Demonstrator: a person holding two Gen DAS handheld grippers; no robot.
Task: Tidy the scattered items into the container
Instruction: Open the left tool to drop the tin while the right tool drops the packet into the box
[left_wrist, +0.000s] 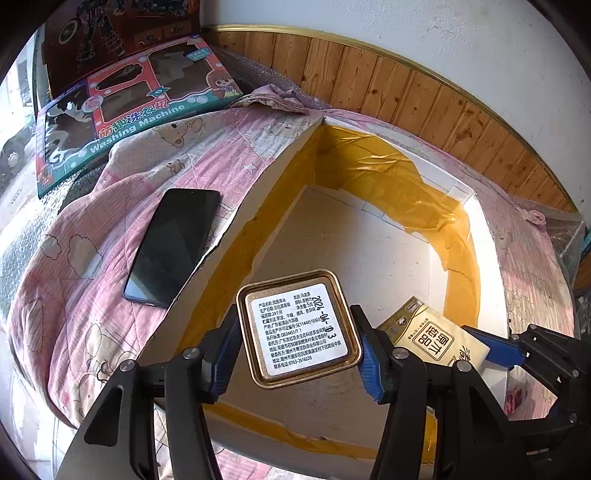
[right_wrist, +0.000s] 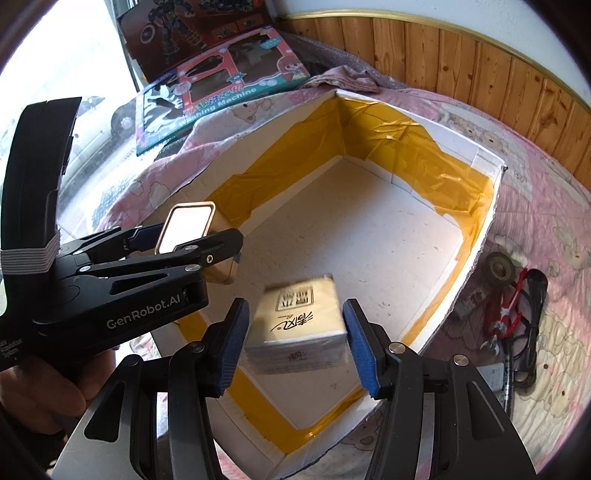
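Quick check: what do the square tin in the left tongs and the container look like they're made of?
Tin: likely metal, glossy gold rolled rim, paper label stuck on. Container: seemingly white foam, matte pitted floor, ragged rim, glossy yellow tape along its walls.

The cream square tissue pack (right_wrist: 297, 325) is showing motion-blurred inside the white foam box (right_wrist: 476, 254); beside that box, small red-and-black tools (right_wrist: 511, 314) are appearing too small to identify.
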